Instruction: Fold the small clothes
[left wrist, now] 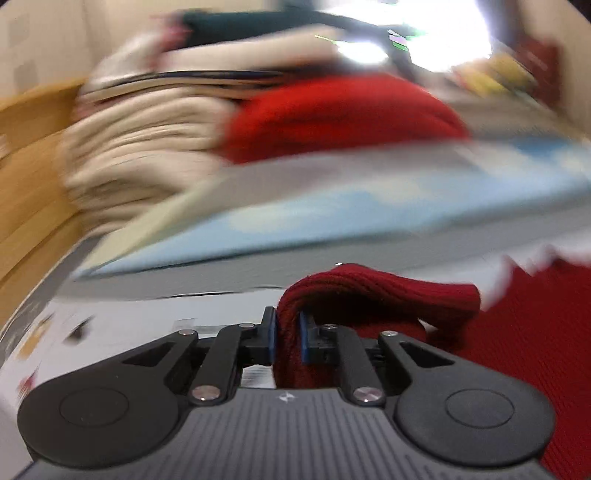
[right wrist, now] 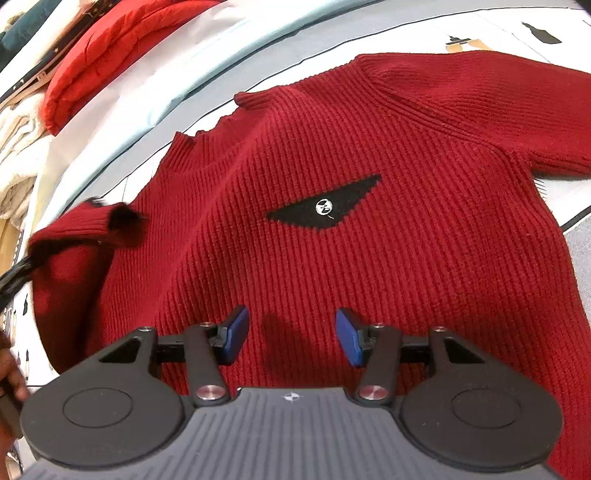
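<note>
A dark red ribbed knit sweater (right wrist: 332, 258) lies face up on the patterned bed sheet (right wrist: 517, 26), with a black triangular patch (right wrist: 325, 208) on its chest. My left gripper (left wrist: 287, 338) is shut on the cuff of the sweater's left sleeve (left wrist: 369, 291) and holds it lifted; that sleeve also shows in the right wrist view (right wrist: 74, 229). My right gripper (right wrist: 291, 336) is open and empty, hovering over the sweater's lower body. The other sleeve (right wrist: 480, 96) lies spread out to the right.
A bright red padded garment (right wrist: 122, 48) and a pile of cream clothes (right wrist: 18, 147) lie at the far left of the bed. A wooden side panel (left wrist: 29, 155) stands on the left in the blurred left wrist view.
</note>
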`<state>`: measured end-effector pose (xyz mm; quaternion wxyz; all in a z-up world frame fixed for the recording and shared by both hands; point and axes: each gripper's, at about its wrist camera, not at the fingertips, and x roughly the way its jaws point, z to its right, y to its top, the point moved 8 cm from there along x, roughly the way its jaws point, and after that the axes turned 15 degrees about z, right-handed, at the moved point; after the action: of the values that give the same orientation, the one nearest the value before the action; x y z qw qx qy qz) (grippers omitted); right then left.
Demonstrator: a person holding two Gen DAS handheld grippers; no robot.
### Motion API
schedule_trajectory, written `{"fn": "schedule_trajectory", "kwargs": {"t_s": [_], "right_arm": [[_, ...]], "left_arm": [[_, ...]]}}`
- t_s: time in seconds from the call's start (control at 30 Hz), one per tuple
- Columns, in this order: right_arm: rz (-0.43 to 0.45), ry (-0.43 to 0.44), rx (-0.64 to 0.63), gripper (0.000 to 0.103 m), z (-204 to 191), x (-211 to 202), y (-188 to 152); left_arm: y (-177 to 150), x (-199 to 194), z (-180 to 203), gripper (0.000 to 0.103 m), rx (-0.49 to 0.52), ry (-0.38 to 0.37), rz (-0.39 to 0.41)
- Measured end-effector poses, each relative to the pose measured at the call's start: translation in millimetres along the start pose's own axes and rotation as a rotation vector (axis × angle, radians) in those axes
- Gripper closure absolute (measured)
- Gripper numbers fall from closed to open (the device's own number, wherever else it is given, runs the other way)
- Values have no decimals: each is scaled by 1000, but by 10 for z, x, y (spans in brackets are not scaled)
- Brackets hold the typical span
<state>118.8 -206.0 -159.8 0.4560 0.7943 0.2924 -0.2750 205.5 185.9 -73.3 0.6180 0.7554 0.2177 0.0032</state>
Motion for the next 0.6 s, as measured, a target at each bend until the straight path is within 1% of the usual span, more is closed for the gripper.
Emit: {"fn": "schedule_trajectory", "kwargs": {"t_s": [0.03, 0.07, 0.1, 0.13, 0.17, 0.2, 0.23, 0.27, 0.3, 0.33, 0.37, 0.4, 0.47, 0.53, 0.57, 0.6], "right_arm": [[1, 1, 3, 48, -16, -1, 1], [2, 4, 4, 48, -31, -4, 0], [3, 7, 3, 49, -51, -10, -5], [4, 9, 0, 49, -75, -16, -14], [4, 10, -5, 49, -93, -20, -20], [6, 10, -11, 49, -109, -25, -33], [6, 10, -17, 49, -122, -30, -46], [6, 8, -22, 49, -125, -29, -61], [4, 4, -26, 49, -127, -27, -73], [3, 1, -28, 49, -126, -27, -84], [5, -3, -31, 49, -124, -27, -89], [7, -5, -33, 49, -118, -32, -88], [12, -9, -36, 49, -125, -37, -82], [15, -10, -33, 49, -125, -36, -73], [16, -12, -30, 49, -121, -35, -70], [17, -13, -28, 49, -113, -40, -61]], "left_arm": [[16, -34, -306, 90, -70, 90, -2], [-6, -79, -656, 90, -165, 196, -17], [-86, -137, -1022, 89, -283, 304, -48], [-237, -207, -1349, 78, -401, 414, -101], [-432, -294, -1579, 68, -489, 522, -164], [-617, -371, -1690, 68, -533, 604, -236], [-735, -404, -1699, 69, -557, 624, -291], [-821, -407, -1632, 69, -589, 596, -338], [-835, -386, -1531, 69, -619, 541, -357], [-792, -364, -1386, 68, -633, 471, -354], [-711, -341, -1226, 67, -622, 400, -335], [-606, -296, -1018, 64, -598, 302, -309], [-487, -188, -615, 51, -576, 93, -303], [-496, -144, -243, 51, -607, -67, -335], [-521, -128, -33, 50, -602, -158, -365], [-554, -137, 148, 50, -574, -220, -397]]}}
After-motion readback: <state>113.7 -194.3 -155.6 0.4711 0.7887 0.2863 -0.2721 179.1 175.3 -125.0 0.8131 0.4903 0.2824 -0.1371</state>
